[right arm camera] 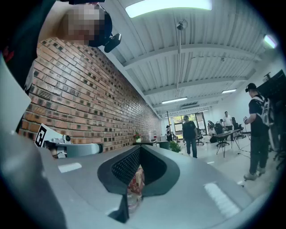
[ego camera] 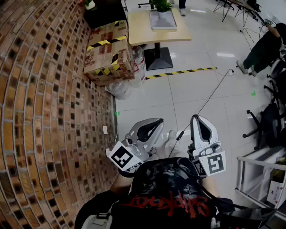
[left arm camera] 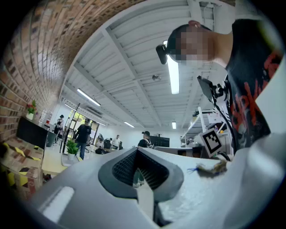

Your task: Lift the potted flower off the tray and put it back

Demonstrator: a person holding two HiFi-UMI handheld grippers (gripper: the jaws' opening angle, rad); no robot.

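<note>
Jaws of left gripper (left arm camera: 137,150): pressed together at the tips, nothing between them. Jaws of right gripper (right arm camera: 140,147): likewise closed tip to tip, empty. Both grippers: held side by side close to the chest of the person (ego camera: 170,197), above the tiled floor (ego camera: 187,98), well apart from the table (ego camera: 138,33).

Potted flower (ego camera: 161,6): green leaves, white pot, upright at the far end of the tray (ego camera: 163,23).

Tray: pale, rectangular, on the table top towards its far edge, roughly midway between its left and right edges.

Cardboard boxes (ego camera: 107,49): stacked, bound with yellow-and-black tape, against the brick wall (ego camera: 40,98), just beside the table's left edge.

Striped floor tape (ego camera: 181,72): in front of the table's near edge.
</note>
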